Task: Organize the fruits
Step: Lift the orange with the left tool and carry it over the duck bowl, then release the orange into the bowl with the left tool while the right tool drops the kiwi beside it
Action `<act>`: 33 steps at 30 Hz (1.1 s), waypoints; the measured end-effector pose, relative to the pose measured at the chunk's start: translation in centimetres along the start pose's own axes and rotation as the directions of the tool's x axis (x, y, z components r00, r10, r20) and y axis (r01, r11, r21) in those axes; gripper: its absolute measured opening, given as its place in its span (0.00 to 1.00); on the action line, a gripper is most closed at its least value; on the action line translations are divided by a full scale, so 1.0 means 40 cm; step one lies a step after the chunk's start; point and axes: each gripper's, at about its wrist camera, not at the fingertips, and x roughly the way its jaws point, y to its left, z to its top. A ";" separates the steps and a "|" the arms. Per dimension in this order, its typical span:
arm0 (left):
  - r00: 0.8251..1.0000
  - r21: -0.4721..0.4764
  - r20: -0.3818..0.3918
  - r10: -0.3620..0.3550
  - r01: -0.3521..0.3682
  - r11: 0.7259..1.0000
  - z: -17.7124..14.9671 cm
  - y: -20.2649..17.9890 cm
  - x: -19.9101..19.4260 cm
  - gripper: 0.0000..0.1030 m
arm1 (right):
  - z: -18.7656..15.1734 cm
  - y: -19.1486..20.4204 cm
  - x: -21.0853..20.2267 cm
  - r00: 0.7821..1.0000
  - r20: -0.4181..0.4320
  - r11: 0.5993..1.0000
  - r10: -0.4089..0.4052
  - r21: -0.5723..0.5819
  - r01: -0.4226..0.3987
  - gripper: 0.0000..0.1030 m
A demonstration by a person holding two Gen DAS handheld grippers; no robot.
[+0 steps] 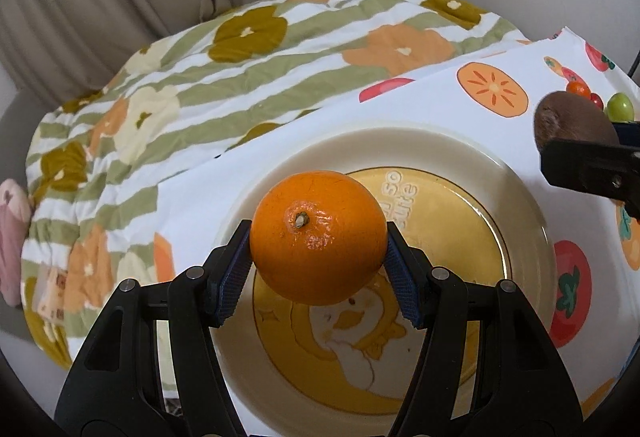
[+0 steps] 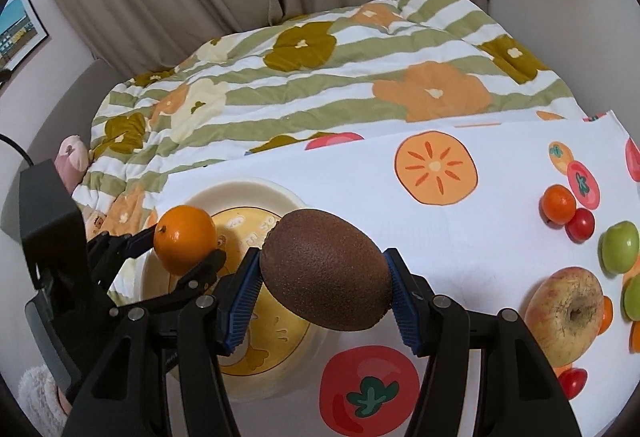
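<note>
My left gripper point(image 1: 319, 251) is shut on an orange point(image 1: 318, 237) and holds it above a cream plate with a yellow cartoon centre point(image 1: 528, 277). My right gripper point(image 2: 325, 283) is shut on a brown kiwi point(image 2: 326, 269) at the plate's right edge point(image 2: 256, 193). The kiwi also shows at the right of the left wrist view point(image 1: 572, 127). The orange in the left gripper shows in the right wrist view point(image 2: 184, 237). Loose fruit lies on the right of the cloth: a large apple point(image 2: 564, 313), a green apple point(image 2: 620, 247), a small orange point(image 2: 558, 203) and a red tomato point(image 2: 580, 224).
A white cloth with printed fruit point(image 2: 460, 237) covers the surface. A green striped floral quilt point(image 2: 320, 77) lies behind it, with beige curtains at the back. A pink soft toy point(image 2: 72, 157) sits at the left.
</note>
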 end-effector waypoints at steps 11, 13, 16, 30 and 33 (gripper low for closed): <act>0.996 0.018 0.084 -0.008 0.007 1.000 0.015 -0.006 -0.041 1.00 | 0.005 -0.015 0.001 1.000 -0.007 1.000 -0.017 0.012 0.017 0.55; 0.996 0.012 0.085 -0.016 0.015 1.000 0.015 0.000 -0.052 1.00 | 0.006 -0.013 -0.001 1.000 -0.007 1.000 -0.011 0.002 0.011 0.55; 0.998 -0.004 0.060 -0.008 0.009 1.000 0.003 0.014 -0.063 1.00 | 0.012 -0.007 -0.003 1.000 -0.004 1.000 0.000 -0.021 0.000 0.55; 0.999 -0.114 -0.020 0.024 -0.026 0.993 -0.113 0.101 -0.110 1.00 | 0.034 0.076 0.106 0.997 -0.036 0.986 0.070 -0.146 -0.074 0.55; 1.000 -0.120 -0.021 0.017 -0.019 0.993 -0.126 0.113 -0.116 1.00 | 0.036 0.087 0.130 0.995 -0.043 0.986 0.088 -0.138 -0.093 0.55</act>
